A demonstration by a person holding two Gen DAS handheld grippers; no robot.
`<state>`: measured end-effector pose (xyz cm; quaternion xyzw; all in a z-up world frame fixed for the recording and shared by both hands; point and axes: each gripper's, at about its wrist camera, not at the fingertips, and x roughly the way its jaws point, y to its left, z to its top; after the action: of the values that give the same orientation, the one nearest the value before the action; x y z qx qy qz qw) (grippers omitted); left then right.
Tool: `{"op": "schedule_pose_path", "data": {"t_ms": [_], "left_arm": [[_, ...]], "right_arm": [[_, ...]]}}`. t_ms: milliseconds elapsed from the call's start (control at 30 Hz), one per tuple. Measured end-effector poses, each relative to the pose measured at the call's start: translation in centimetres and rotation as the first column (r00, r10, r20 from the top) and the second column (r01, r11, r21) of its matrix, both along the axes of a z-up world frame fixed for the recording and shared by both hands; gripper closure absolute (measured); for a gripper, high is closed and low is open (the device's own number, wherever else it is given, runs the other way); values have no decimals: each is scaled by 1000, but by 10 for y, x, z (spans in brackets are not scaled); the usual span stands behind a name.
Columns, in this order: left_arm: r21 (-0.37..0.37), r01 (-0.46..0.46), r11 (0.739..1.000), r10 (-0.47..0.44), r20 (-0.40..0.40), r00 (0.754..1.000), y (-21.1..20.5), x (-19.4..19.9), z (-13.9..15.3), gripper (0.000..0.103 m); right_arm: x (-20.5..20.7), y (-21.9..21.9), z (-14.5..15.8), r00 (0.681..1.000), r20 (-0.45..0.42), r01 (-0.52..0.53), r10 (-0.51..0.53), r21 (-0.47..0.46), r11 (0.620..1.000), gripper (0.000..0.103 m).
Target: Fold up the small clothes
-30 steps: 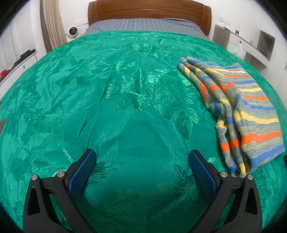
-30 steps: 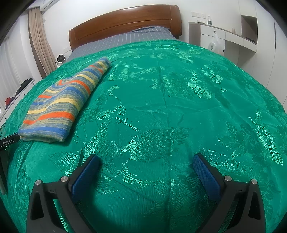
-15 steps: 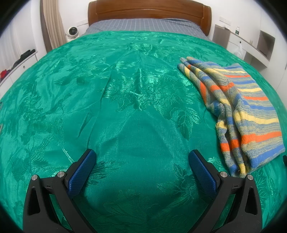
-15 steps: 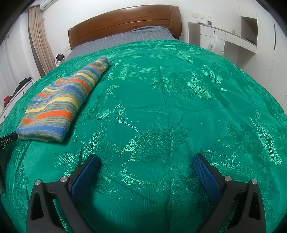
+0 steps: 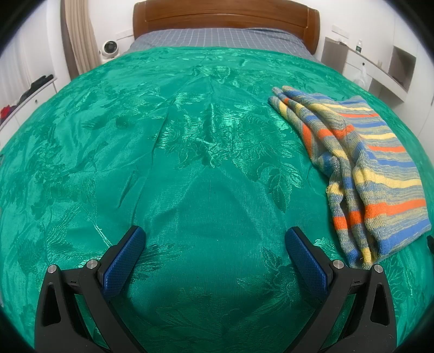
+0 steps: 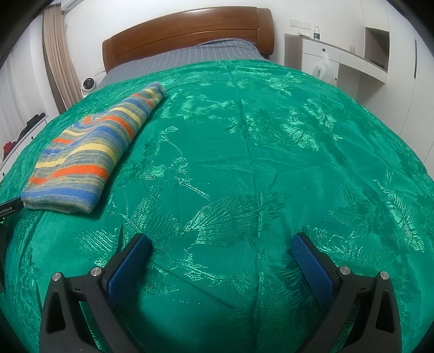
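A striped knit garment (image 5: 360,163) in blue, yellow, orange and grey lies folded lengthwise on the green bedspread (image 5: 190,163), to the right in the left wrist view. It lies at the left in the right wrist view (image 6: 92,152). My left gripper (image 5: 214,241) is open and empty, low over the spread, left of the garment's near end. My right gripper (image 6: 219,247) is open and empty over bare spread (image 6: 271,163), right of the garment.
A wooden headboard (image 5: 225,16) and a grey checked sheet (image 5: 217,38) lie at the far end. A small white fan (image 5: 109,49) and a curtain stand far left. White cabinets (image 6: 339,59) with a hanging bag stand far right.
The right wrist view has shifted slightly, so the garment sits a little nearer its left edge. The left gripper has stayed still. Both grippers stay open.
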<state>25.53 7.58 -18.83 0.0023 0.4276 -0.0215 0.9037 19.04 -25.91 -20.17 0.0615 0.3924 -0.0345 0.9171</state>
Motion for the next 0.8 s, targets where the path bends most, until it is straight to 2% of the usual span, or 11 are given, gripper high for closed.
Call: {"op": "schedule_pose_path", "data": {"t_ms": [800], "left_arm": [[0,0,1000,0,0,1000,0,0,0,0]], "right_arm": [[1,2,0,1000,-4,5,-5,-12,1000,0]]}}
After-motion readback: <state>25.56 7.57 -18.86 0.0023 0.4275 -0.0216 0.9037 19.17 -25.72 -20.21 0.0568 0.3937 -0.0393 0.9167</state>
